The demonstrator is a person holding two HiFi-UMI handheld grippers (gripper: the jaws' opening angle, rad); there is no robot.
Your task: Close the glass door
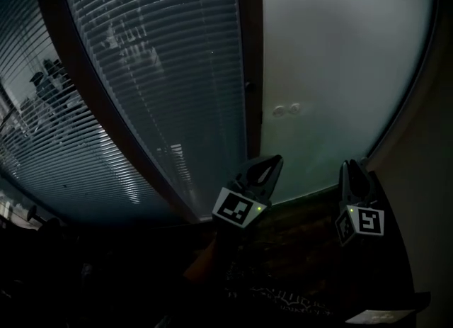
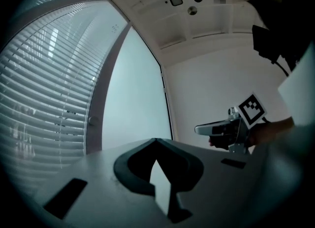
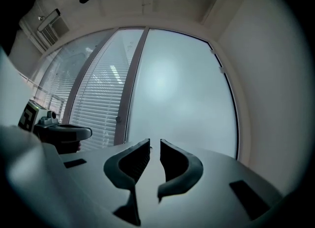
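The frosted glass door (image 1: 340, 71) fills the upper right of the head view, between a dark upright frame post (image 1: 249, 57) and a pale wall. It also shows ahead in the left gripper view as the glass door (image 2: 133, 94) and in the right gripper view as the glass door (image 3: 182, 89). My left gripper (image 1: 272, 160) points at the foot of the post; its jaws meet at the tips, shut on nothing (image 2: 155, 141). My right gripper (image 1: 352, 167) points at the pane's lower right and stands apart from the glass. Its jaws (image 3: 155, 143) keep a narrow gap with nothing in it.
Slatted blinds (image 1: 163, 57) behind glass panels run left of the post. A small knob (image 1: 248, 86) sits on the post, and two round marks (image 1: 287, 110) on the frosted pane. The pale wall (image 1: 432, 178) stands close on the right. Dark floor lies below.
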